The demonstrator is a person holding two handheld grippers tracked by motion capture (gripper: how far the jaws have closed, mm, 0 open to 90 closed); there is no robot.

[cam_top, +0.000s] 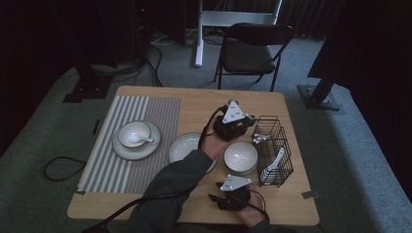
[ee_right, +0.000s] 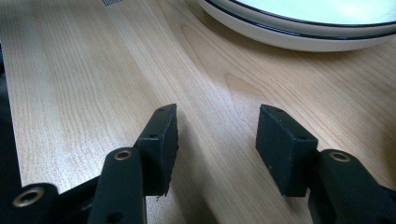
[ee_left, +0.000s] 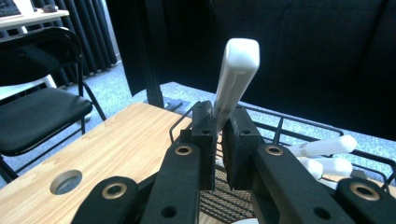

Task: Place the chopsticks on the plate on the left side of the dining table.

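Note:
My left gripper [cam_top: 248,127] reaches across to the black wire basket [cam_top: 279,127] at the table's right. In the left gripper view it [ee_left: 220,126] is shut on the handle of a white spoon [ee_left: 236,77], which stands up above the basket rim [ee_left: 299,122]. More white spoon handles [ee_left: 327,147] lie in the basket just behind. My right gripper [cam_top: 213,198] rests low near the table's front edge, open, nothing between its jaws [ee_right: 217,144]. A white plate rim [ee_right: 299,37] lies just ahead of it.
A white bowl [cam_top: 240,156] sits beside the basket, with a white plate [cam_top: 184,145] to its left. On the striped placemat [cam_top: 145,109] stands a plate bearing a bowl [cam_top: 133,133] and a spoon [cam_top: 147,139]. A black folding chair [cam_top: 252,48] stands behind the table.

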